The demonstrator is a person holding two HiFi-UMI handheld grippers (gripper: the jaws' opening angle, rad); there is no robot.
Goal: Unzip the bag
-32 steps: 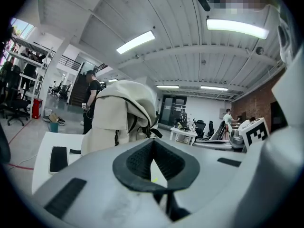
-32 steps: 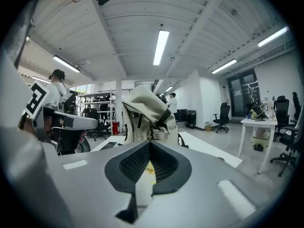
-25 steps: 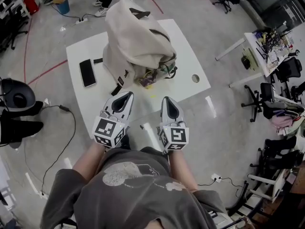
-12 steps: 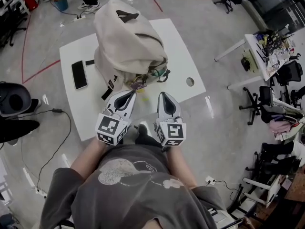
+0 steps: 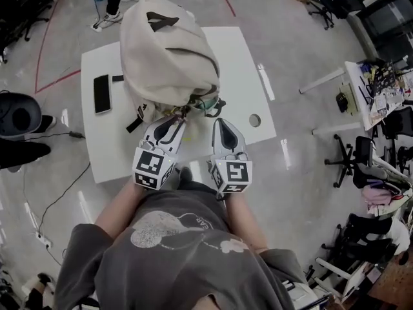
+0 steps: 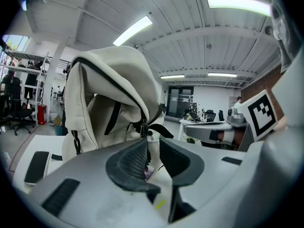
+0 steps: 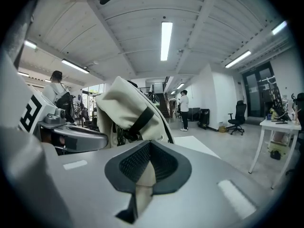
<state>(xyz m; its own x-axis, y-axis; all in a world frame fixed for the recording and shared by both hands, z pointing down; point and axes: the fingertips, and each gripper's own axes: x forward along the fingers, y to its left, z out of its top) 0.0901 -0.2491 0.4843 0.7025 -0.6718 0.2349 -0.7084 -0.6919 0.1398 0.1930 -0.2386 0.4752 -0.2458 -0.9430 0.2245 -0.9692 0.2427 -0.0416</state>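
White table [image 5: 103,148] on a glossy grey floor [image 5: 303,173]. The cream cloth bag [image 5: 164,57] stands slumped at the table's middle, with dark zip lines and straps. A flat black phone [image 5: 102,93] lies to its left. Since a second ago both grippers have come in to the bag's base. My left gripper [image 5: 177,119] has jaws just opening, now spread and pinching nothing, with the zipper pull [image 6: 142,126] just ahead. My right gripper [image 5: 218,123] has its ribbed pads [image 7: 137,163] pressed together, empty.

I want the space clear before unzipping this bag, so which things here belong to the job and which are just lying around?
For the job: cream backpack; its zip pull; left gripper, jaws just opening, pull ahead of them, ungripped; right gripper, shut.

Lying about: black phone on the white table; office chairs.
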